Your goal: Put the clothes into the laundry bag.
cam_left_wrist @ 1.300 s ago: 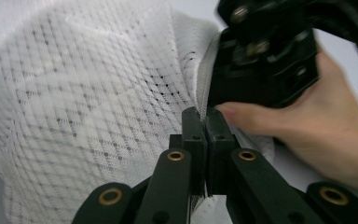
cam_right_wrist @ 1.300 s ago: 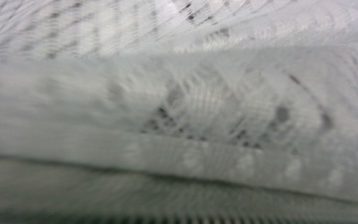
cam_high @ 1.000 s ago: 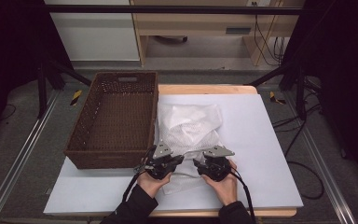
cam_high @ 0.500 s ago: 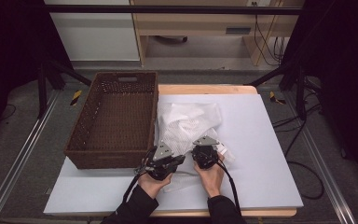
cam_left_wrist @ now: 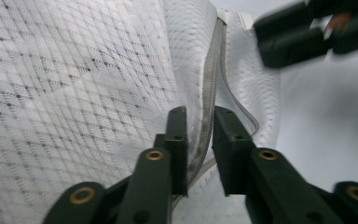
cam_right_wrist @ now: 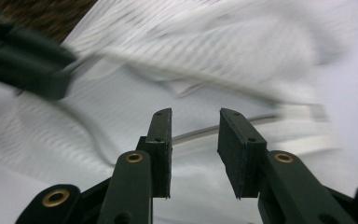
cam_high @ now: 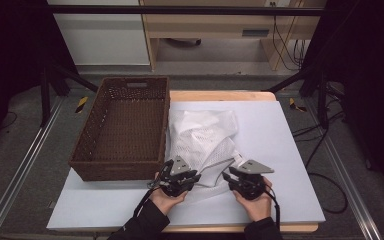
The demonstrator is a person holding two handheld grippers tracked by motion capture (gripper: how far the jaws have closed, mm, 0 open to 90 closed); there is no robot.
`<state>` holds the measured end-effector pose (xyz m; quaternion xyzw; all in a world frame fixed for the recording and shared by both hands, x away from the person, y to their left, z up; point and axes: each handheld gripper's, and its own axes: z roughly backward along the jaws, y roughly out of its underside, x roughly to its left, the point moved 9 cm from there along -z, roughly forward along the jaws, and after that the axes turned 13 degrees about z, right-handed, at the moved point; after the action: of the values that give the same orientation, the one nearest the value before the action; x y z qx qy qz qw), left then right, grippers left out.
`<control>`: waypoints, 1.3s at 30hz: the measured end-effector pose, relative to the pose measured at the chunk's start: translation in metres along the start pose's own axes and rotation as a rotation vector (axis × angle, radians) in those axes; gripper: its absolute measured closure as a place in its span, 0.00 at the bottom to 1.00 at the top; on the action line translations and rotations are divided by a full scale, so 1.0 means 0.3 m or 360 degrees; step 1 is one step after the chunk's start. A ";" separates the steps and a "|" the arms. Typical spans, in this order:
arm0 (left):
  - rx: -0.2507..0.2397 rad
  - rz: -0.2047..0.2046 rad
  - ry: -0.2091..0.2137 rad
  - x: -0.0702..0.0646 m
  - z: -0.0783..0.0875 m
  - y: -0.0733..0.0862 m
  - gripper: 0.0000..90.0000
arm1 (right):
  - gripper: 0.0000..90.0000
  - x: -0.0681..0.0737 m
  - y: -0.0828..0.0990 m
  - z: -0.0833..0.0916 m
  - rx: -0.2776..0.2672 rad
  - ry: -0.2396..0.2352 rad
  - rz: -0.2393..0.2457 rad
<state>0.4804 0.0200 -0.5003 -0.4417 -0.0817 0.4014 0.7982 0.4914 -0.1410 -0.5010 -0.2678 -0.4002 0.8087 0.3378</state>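
Right now the mesh bag (cam_high: 205, 142) lies on the mat (cam_high: 290, 150) just right of the basket (cam_high: 122, 132), long axis running away from me. Left gripper (cam_high: 179, 176) sits at its near-left edge — jaws just opened a little, zipper (cam_left_wrist: 208, 107) between them, pads seemingly not pressing. Right gripper (cam_high: 250, 179) is off the bag's near-right corner, jaws just reopened, nothing gripped. Left is nearer. The left gripper view shows the zipper line; the high view doesn't resolve it.
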 end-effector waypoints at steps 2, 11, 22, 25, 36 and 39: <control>-0.0011 -0.0024 -0.0033 0.002 0.033 0.010 0.74 | 0.72 -0.053 -0.003 0.010 -0.0029 0.0062 -0.0054; 0.0026 0.0101 -0.0176 0.098 0.107 0.170 0.66 | 0.73 -0.196 0.127 -0.107 0.0279 0.0211 -0.0105; 0.0011 0.0198 -0.0225 0.123 0.070 0.204 0.63 | 0.67 -0.231 0.108 -0.077 0.0169 0.0213 -0.0166; 0.0006 0.0182 -0.0296 0.126 0.066 0.203 0.68 | 0.69 -0.234 0.115 -0.114 0.0181 0.0173 -0.0168; 0.0063 0.0120 -0.0373 0.157 0.071 0.191 0.97 | 1.00 -0.205 0.140 -0.046 0.0288 0.0194 -0.0108; 0.0058 0.0122 -0.0397 0.183 0.082 0.189 0.98 | 0.99 -0.187 0.175 0.024 0.0252 0.0164 -0.0148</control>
<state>0.4726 0.0911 -0.5417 -0.3767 -0.1562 0.4849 0.7737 0.5040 -0.2109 -0.5315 -0.2628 -0.3290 0.8064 0.4152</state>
